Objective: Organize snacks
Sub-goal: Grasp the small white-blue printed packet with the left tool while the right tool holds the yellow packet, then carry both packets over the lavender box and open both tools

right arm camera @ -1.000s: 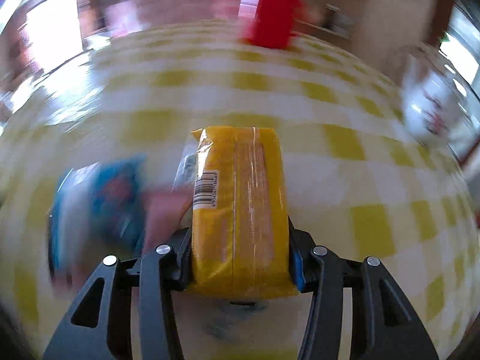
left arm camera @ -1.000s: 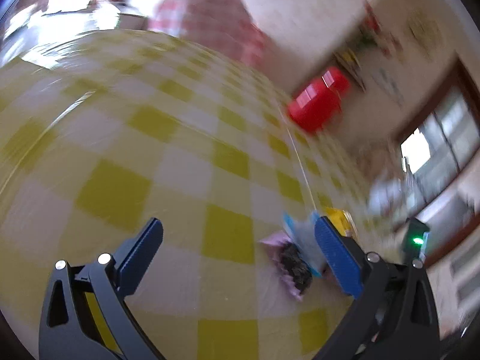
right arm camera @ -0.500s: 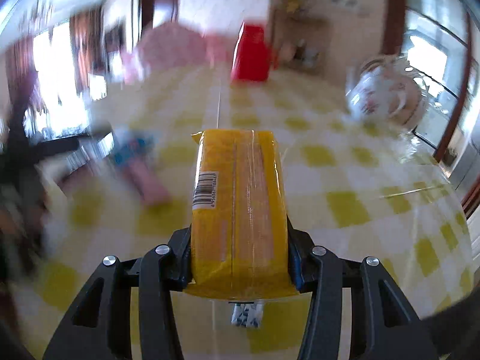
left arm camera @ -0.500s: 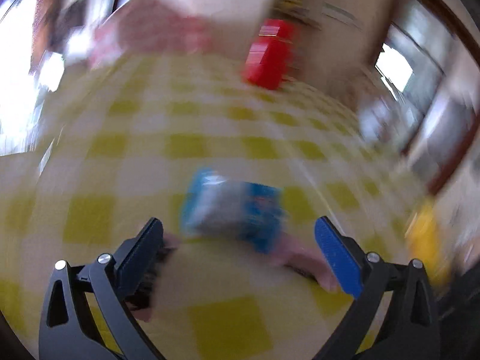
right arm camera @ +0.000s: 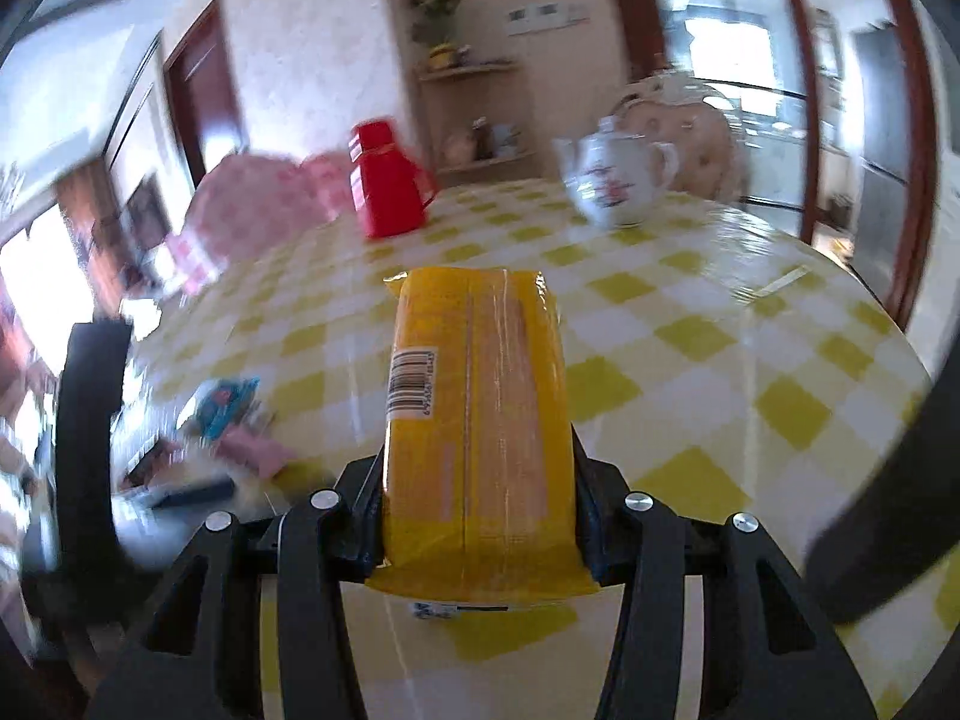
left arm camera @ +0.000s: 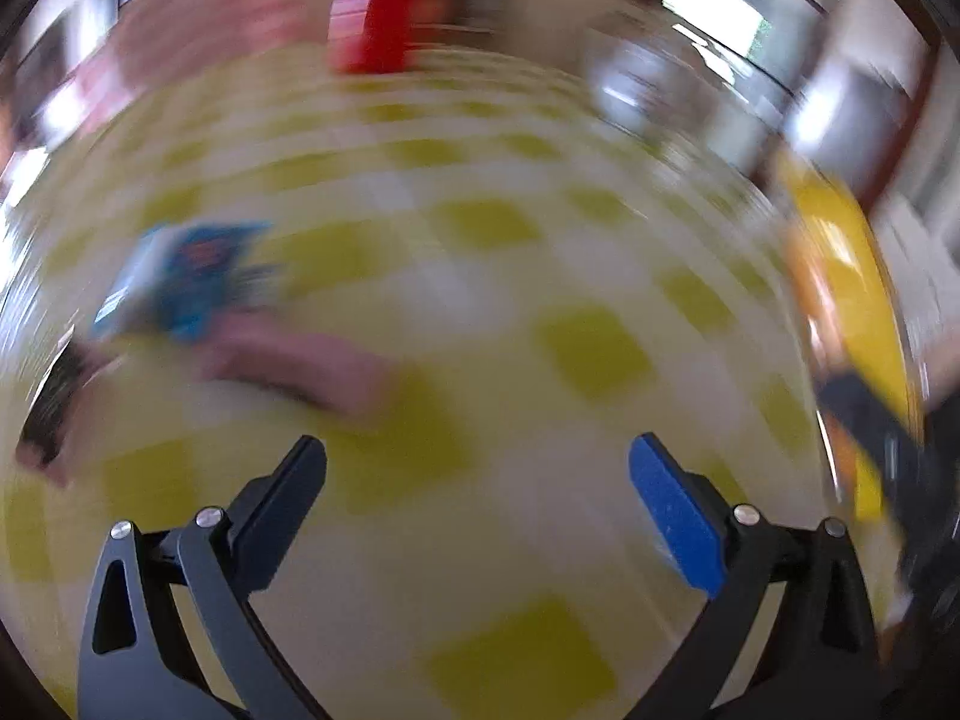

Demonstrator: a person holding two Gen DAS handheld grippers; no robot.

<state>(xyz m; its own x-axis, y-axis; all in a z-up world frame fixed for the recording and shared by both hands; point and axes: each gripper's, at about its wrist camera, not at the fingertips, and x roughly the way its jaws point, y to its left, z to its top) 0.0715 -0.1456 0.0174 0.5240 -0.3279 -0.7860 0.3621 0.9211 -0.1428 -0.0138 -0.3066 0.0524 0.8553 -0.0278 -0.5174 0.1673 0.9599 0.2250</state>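
Between the right gripper's (right arm camera: 474, 516) jaws, yellow snack pack (right arm camera: 474, 414) lengthwise, pointing forward.

Yellow packet (right arm camera: 477, 420), yellow-and-white checked tablecloth (right arm camera: 690, 312), red jug (right arm camera: 390, 186)

Both cameras look forward along their own fingers, from low above the checked tablecloth (right arm camera: 690, 336). The left view is close and blurred. The right view faces the red jug (right arm camera: 387, 186) and the teapot (right arm camera: 618, 183). Both views share the jug (left arm camera: 372, 18) and the blue packet (left arm camera: 192, 276) (right arm camera: 225, 399).
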